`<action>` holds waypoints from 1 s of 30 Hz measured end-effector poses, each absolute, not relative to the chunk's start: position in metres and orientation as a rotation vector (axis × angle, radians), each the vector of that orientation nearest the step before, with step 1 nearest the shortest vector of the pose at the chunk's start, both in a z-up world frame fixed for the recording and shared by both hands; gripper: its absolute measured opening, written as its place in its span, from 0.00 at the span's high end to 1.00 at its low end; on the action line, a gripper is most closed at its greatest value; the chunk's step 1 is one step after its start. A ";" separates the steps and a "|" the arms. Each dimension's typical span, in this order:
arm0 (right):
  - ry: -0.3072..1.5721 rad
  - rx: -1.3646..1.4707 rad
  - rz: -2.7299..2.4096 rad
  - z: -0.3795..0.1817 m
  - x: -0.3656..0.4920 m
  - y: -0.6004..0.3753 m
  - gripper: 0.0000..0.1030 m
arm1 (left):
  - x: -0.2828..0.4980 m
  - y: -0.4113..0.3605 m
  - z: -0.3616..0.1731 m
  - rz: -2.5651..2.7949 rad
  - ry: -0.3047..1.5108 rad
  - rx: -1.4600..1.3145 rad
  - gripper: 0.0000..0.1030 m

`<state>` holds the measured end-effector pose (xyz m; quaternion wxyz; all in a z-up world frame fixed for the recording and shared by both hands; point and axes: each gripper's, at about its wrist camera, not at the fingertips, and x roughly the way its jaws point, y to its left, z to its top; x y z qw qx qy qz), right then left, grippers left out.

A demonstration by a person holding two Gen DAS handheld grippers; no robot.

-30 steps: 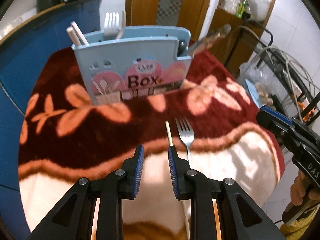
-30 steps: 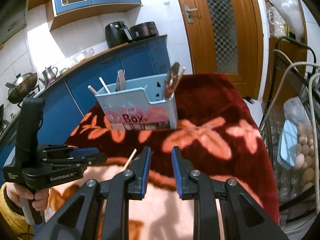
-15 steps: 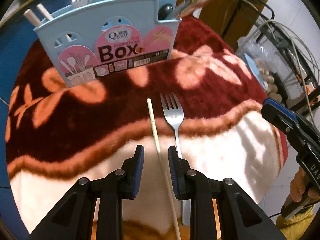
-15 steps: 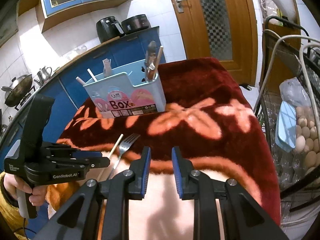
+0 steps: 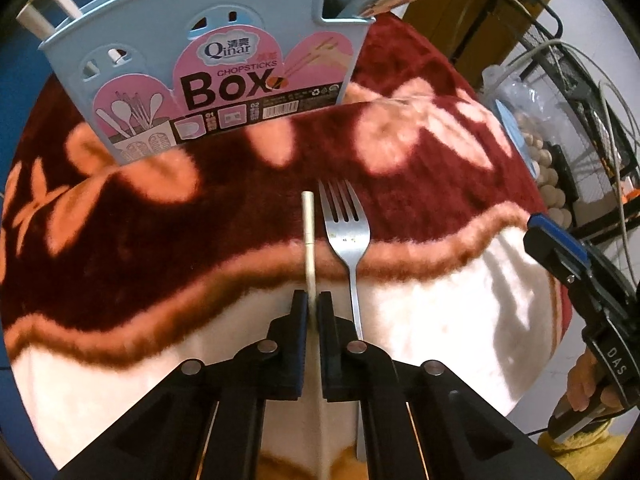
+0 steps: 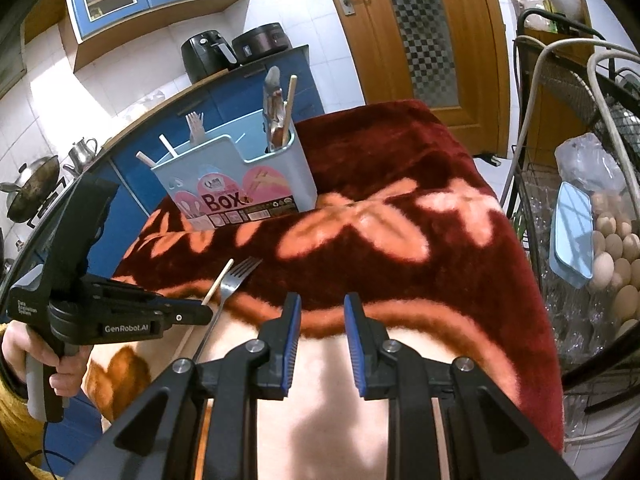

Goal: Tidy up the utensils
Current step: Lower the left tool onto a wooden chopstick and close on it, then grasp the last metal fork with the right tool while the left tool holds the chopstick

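On the blanket-covered surface [image 5: 440, 320], the left claw [image 5: 313, 312] has its jaws pinched tight on the chopstick [image 5: 308, 232], whose long axis runs straight ahead toward the chopsticks box [image 5: 224, 60]. Just beside it on the right, parallel, lies the fork [image 5: 347, 232], its handle end hidden under the claw. The right claw [image 6: 320, 320] hangs well apart, narrowly parted and holding nothing.
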<state>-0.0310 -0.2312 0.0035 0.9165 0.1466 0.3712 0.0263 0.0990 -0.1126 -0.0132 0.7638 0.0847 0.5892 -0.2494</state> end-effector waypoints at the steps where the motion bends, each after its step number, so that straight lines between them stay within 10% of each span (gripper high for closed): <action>1: 0.766 0.302 0.055 0.003 -0.031 -0.231 0.76 | 0.099 -0.111 -0.013 -0.546 1.282 0.175 0.96; 30: 1.081 0.201 0.238 -0.012 0.037 -0.139 0.76 | 0.095 0.012 0.042 -0.431 0.910 -0.036 0.96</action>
